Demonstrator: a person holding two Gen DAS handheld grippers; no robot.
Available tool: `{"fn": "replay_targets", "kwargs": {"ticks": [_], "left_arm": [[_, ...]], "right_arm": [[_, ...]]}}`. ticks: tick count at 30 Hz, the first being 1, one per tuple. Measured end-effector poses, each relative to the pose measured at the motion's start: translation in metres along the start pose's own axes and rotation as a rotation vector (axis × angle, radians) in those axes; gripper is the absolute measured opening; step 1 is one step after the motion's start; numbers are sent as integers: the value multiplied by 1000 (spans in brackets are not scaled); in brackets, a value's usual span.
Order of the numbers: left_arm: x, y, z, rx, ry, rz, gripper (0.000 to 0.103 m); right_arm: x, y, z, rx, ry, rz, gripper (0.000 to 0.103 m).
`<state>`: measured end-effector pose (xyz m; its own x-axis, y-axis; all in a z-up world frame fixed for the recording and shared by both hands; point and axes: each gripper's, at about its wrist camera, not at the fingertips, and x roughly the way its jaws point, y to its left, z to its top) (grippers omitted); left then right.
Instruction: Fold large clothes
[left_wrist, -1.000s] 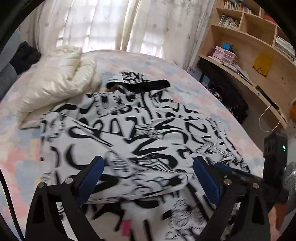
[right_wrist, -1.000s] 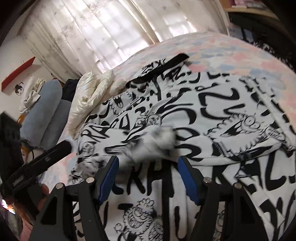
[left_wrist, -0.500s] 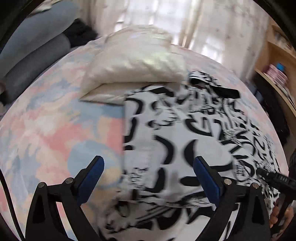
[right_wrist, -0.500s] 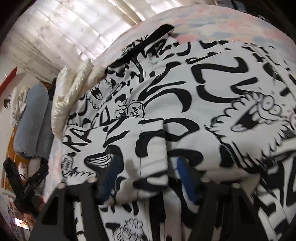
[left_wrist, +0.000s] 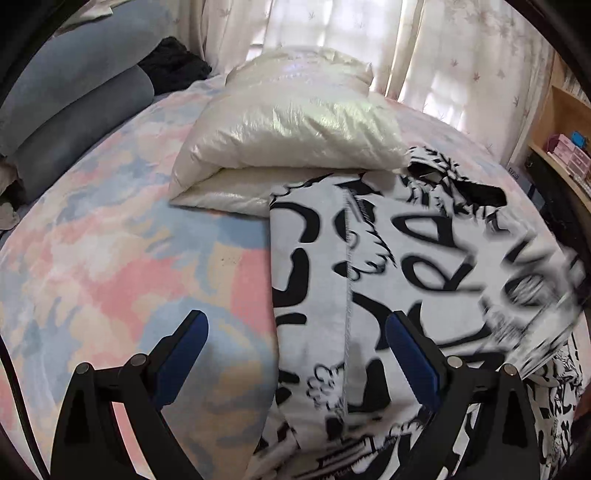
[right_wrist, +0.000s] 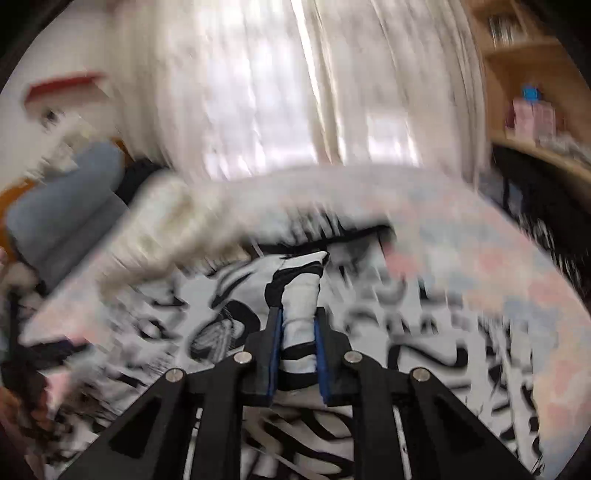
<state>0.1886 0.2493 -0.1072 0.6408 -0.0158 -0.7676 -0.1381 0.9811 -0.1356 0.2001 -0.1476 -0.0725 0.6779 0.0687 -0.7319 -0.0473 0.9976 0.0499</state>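
A large white hoodie with black graffiti print (left_wrist: 388, 273) lies on the pastel bed, its left edge folded straight and its hood (left_wrist: 454, 181) toward the window. My left gripper (left_wrist: 295, 332) hangs open above that folded left edge; its right finger is over the cloth, its left finger over bare sheet. In the blurred right wrist view my right gripper (right_wrist: 298, 323) is closing, and its blue pads pinch a bunched fold of the hoodie (right_wrist: 301, 295) that sticks up between them. A blurred flap of the hoodie (left_wrist: 535, 314) is lifted at the right.
A shiny cream puffer jacket (left_wrist: 291, 122) lies folded behind the hoodie, touching its top edge. A grey bolster (left_wrist: 66, 92) and dark clothing (left_wrist: 173, 66) sit at the far left. Wooden shelves (left_wrist: 569, 147) stand right of the bed; curtains (left_wrist: 332, 26) hang behind. The bedsheet (left_wrist: 129, 258) is bare at the left.
My left gripper swung left and down, from over the hoodie's middle to its left edge. My right gripper's jaws narrowed onto a fold of the hoodie and carried it across.
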Motion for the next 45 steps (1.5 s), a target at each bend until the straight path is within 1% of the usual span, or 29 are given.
{"fn": "replay_targets", "kwargs": {"ticks": [2,3,4,5,6,8,9,13,14,15,18,19,20,21,23,24,26,27,29,30,31,32,33,34,36,38,41,43,45], "left_arm": [[14,3,5,-6,33,2,96],[22,4,9,-9,53,2,96],[29,7,13,-13,69,4,96],[37,9,17,-15,86,-3,96],[42,11,19,-16,101,-9,96],[60,17,26,-36,157,-44,96],[69,19,30,-50,184,-74,96],[104,27,39,-100,286,-177,96],[114,28,41,-106,312,-193,100],[120,28,43,-109,323,-203,102],[127,23,49,-103,325,-198,102],[127,21,50,-101,314,-191,99],[123,18,51,-93,287,-186,79],[118,14,53,-79,255,-182,46],[106,6,55,-65,218,-155,29],[95,2,55,-58,172,-125,16],[73,-8,55,-7,69,-43,7],[61,-15,55,33,-3,10,7],[57,-21,53,83,-58,59,7],[65,-22,52,97,-38,82,9],[75,-22,51,108,-5,102,10],[82,-23,48,111,15,124,15],[83,-24,47,110,16,142,23],[82,-26,47,107,12,167,28],[72,-32,47,100,-12,211,53],[53,-35,43,115,-59,199,63],[18,-41,32,152,-133,169,63],[-2,-47,25,165,-142,122,63],[-15,-54,17,146,-116,50,63]], "right_arm": [[45,-17,-18,61,189,-30,23],[60,-29,-27,120,263,-6,24],[61,-41,-33,194,269,50,26],[56,-50,-35,247,249,97,32],[52,-53,-35,266,239,117,36],[42,-60,-33,285,203,142,52],[39,-61,-33,281,193,151,54],[40,-58,-23,258,191,182,55],[44,-58,-22,258,194,190,55],[46,-56,-20,259,195,193,55],[55,-56,-20,264,203,198,55],[61,-55,-21,270,212,203,55],[65,-54,-21,273,218,209,55],[68,-51,-22,272,223,217,55],[71,-44,-23,248,222,215,55],[71,-39,-23,225,217,212,55],[65,-26,-20,173,176,208,45],[62,-21,-18,148,149,193,44],[62,-15,-17,107,119,125,43],[73,-14,-19,94,156,69,43],[82,-15,-22,94,193,47,43],[87,-17,-24,108,216,53,43],[84,-20,-23,129,211,60,43],[80,-21,-21,141,224,57,44],[70,-25,-20,163,233,63,44],[53,-29,-21,164,208,70,44],[31,-28,-25,145,168,59,44],[20,-23,-27,141,147,74,44],[14,-11,-25,124,140,96,44]]}}
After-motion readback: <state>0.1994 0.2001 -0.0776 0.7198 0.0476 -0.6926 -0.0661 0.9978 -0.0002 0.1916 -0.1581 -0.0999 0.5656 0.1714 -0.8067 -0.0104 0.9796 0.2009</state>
